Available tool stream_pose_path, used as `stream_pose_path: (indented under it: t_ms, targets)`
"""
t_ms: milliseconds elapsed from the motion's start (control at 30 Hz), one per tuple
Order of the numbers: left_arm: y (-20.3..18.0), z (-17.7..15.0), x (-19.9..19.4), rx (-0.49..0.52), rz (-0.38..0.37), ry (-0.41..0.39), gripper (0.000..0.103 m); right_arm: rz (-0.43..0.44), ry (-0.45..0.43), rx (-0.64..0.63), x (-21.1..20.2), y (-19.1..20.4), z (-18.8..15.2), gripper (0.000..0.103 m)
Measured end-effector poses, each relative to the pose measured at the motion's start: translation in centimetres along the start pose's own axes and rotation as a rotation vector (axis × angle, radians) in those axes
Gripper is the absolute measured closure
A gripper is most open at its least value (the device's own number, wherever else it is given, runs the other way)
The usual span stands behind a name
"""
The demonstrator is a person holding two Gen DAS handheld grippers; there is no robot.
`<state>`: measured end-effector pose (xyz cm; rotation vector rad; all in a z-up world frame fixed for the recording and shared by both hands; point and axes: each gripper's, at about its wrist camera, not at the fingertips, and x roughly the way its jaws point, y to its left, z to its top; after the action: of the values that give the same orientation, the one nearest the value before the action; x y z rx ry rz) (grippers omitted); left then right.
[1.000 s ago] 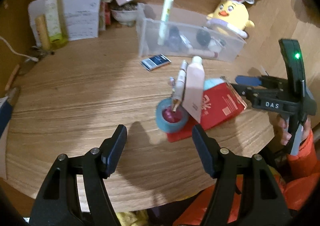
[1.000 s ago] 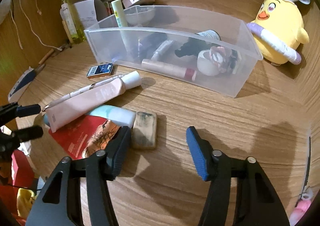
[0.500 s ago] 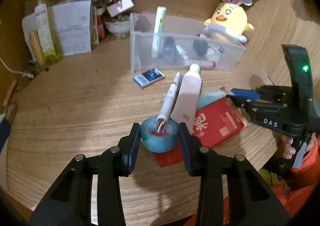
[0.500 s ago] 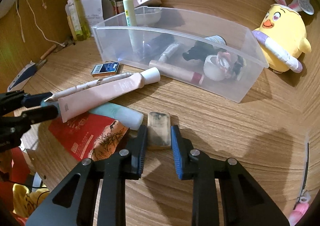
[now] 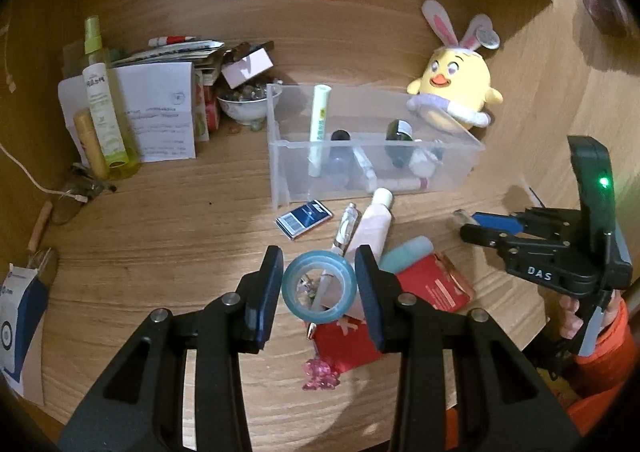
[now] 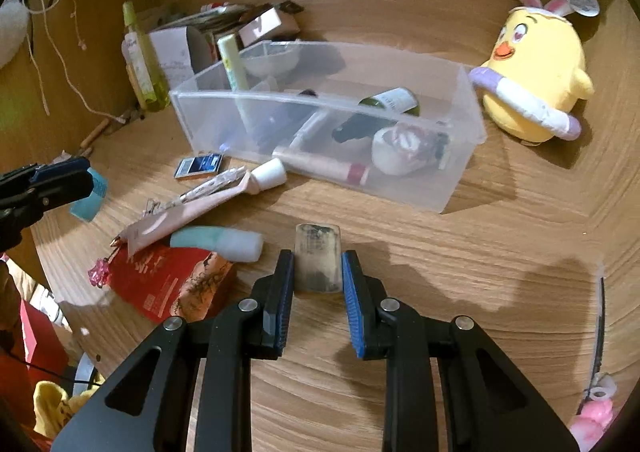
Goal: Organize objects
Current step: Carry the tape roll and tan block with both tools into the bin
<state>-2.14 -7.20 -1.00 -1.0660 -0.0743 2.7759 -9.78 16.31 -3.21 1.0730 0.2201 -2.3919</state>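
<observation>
My left gripper [image 5: 319, 286] is shut on a blue tape roll [image 5: 319, 288] and holds it above the table; the roll also shows at the left in the right wrist view [image 6: 90, 196]. My right gripper [image 6: 318, 284] is shut on a small worn beige block [image 6: 318, 258], lifted off the wood. A clear plastic bin [image 5: 372, 148] [image 6: 328, 132] holds several cosmetics. On the table lie a pink tube [image 5: 370, 226], a pen [image 5: 345, 230], a teal bottle [image 6: 218, 242], a red packet [image 6: 172, 280] and a small blue box [image 5: 305, 218].
A yellow chick plush [image 5: 456, 86] stands right of the bin. Bottles [image 5: 102, 108], papers [image 5: 160, 116] and a bowl [image 5: 242, 106] crowd the back left. A pink bead charm [image 5: 320, 372] lies near the front edge. A white cable [image 5: 24, 172] runs at the left.
Both grippers closed on their objects and lifted them: the left took the tape roll off the pen tip, the right took the beige block off the table. Both views pulled back.
</observation>
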Motion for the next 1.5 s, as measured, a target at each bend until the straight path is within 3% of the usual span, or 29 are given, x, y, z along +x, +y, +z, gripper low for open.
stream_pose_path:
  t_ms: [333,800,1167,1500]
  targets:
    - [0.8,3.7,-0.2,-0.053,-0.016,-0.062,0.066,-0.004,-0.096,0.037,-2.6,-1.4,2.4,0.081]
    - [-2.0,10.2,4.4,-0.024,-0.106,-0.071,0.066,-0.039,-0.208,0.044,-3.9,-3.3,8.1,0.081]
    - [-5.4,13.5,10.1,0.038,-0.128,0.01,0.066,-0.056,-0.12,0.039,0.4,-4.8,10.7,0.081]
    - [-6.5,13.4,14.5,0.058,-0.114,0.103,0.066,-0.064,-0.038,0.042,3.8,-5.8,10.3,0.081]
